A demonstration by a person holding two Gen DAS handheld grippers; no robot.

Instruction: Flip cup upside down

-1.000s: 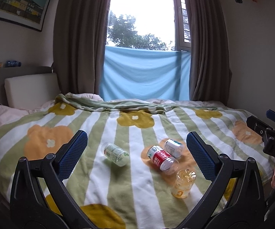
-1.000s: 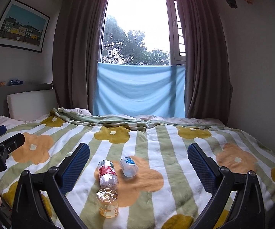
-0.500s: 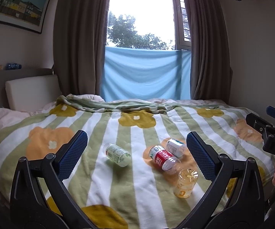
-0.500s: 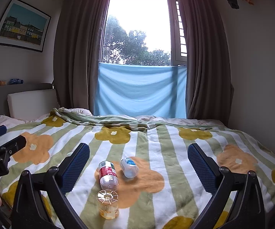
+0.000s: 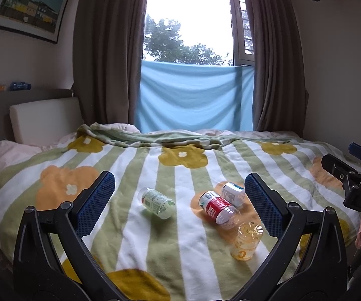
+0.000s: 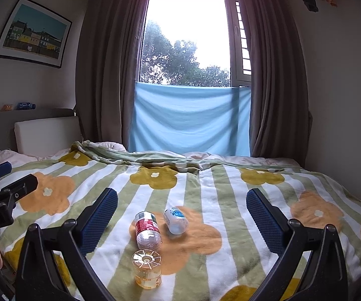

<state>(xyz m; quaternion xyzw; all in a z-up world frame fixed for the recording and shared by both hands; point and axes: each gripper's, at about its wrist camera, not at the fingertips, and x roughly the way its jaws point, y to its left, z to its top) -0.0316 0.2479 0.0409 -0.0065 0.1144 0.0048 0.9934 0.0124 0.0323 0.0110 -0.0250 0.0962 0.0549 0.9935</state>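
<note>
Both grippers, left [image 5: 179, 202] and right [image 6: 181, 215], jaws released; amber clear plastic cup [image 6: 146, 271] on soft striped blanket [image 6: 205, 193] may topple against red-labelled bottle [image 6: 147, 230].

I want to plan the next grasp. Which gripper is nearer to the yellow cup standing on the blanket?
Right, as far as I can judge. The yellow cup sits low between the right gripper fingers, left of centre. For the left gripper it sits off to the right.

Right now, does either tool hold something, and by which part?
Nothing is held. The left tool and the right tool are both open above the blanket. The cups, among them the yellow cup, rest on it untouched.
</note>
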